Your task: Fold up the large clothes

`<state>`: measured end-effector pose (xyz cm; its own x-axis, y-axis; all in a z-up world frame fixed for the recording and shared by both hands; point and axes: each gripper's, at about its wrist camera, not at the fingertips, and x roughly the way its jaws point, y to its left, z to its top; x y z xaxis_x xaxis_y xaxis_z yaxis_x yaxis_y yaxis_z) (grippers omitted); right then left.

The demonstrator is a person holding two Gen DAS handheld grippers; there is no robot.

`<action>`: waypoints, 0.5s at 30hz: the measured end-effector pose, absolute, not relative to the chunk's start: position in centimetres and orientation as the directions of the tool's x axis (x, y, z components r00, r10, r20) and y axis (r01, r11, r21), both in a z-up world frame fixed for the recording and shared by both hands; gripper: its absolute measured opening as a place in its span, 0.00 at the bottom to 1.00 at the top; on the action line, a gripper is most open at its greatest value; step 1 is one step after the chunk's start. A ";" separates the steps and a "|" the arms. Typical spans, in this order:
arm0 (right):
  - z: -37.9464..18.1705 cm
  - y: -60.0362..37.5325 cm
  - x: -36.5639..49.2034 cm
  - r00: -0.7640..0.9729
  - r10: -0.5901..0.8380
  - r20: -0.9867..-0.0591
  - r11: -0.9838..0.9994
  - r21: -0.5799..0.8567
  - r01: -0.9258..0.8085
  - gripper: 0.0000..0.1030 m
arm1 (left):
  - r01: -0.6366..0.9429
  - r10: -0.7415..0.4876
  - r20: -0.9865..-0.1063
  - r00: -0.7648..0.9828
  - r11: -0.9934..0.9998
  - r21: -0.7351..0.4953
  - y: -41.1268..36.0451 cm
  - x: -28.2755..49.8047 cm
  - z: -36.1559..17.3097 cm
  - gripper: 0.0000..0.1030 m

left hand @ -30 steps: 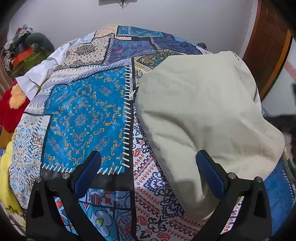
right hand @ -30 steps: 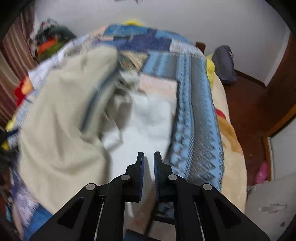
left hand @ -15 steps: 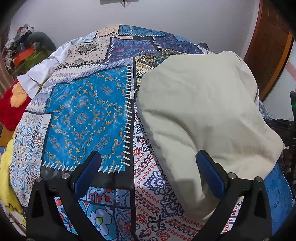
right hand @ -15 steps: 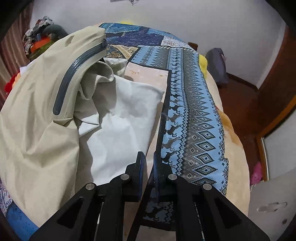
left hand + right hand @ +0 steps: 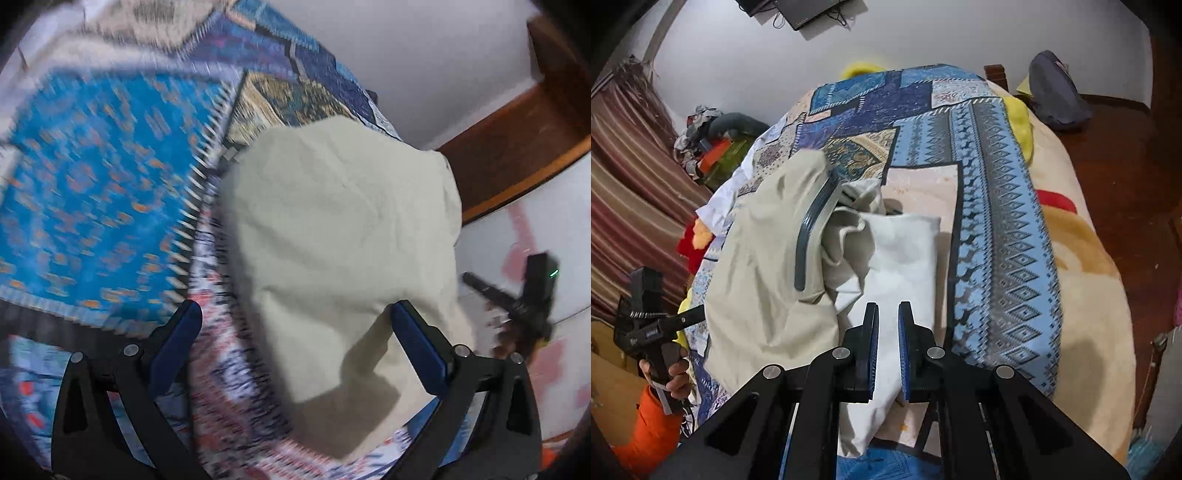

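Note:
A beige jacket (image 5: 332, 236) lies folded over on a patchwork bedspread (image 5: 92, 184). In the right wrist view the beige jacket (image 5: 764, 258) shows a grey zip and its white lining (image 5: 901, 258). My left gripper (image 5: 295, 325) is open and empty, its jaws either side of the jacket's near edge. My right gripper (image 5: 887, 325) is nearly shut, with the white lining running between its pads (image 5: 873, 332). The left gripper also shows in the right wrist view (image 5: 646, 325), at the bed's left side, held by a hand with an orange sleeve.
The bedspread (image 5: 990, 221) covers a bed with a cream blanket (image 5: 1082, 280) hanging at the right. A clutter pile (image 5: 709, 147) and striped curtain (image 5: 631, 192) stand at the left. A grey bag (image 5: 1056, 92) lies on the wooden floor (image 5: 1123, 155) at the far right.
The left view has swung right and tilted, blurred by motion. The right gripper has drawn back and up, so more of the bed shows; the white lining stays between its pads.

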<state>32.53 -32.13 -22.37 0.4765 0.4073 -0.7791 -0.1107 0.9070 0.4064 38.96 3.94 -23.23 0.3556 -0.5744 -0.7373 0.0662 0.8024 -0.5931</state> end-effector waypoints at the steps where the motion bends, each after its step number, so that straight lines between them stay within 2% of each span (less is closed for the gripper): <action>1: -22.7 -32.2 32.8 0.473 0.402 -0.784 0.910 0.402 -0.106 0.05 | 0.055 -0.612 -0.717 0.333 0.772 -0.633 3.7 39.6 -23.9 1.00; 5: -26.5 -32.5 35.0 0.351 0.396 -0.848 0.912 0.407 -0.044 0.05 | 0.042 -0.700 -0.658 0.277 0.693 -0.719 2.9 40.9 -25.4 1.00; 9: -28.5 -32.8 36.1 0.315 0.515 -0.797 0.839 0.544 0.003 0.05 | 0.045 -0.705 -0.659 0.261 0.691 -0.721 1.6 41.9 -25.5 1.00; 13: -27.2 -32.3 36.6 0.323 0.503 -0.802 0.849 0.528 -0.013 0.05 | 0.075 -0.689 -0.678 0.256 0.713 -0.697 0.5 42.2 -25.0 1.00; 15: -24.0 -31.1 35.6 0.382 0.514 -0.768 0.852 0.509 -0.124 0.05 | 0.088 -0.678 -0.689 0.255 0.726 -0.682 0.1 42.2 -25.0 1.00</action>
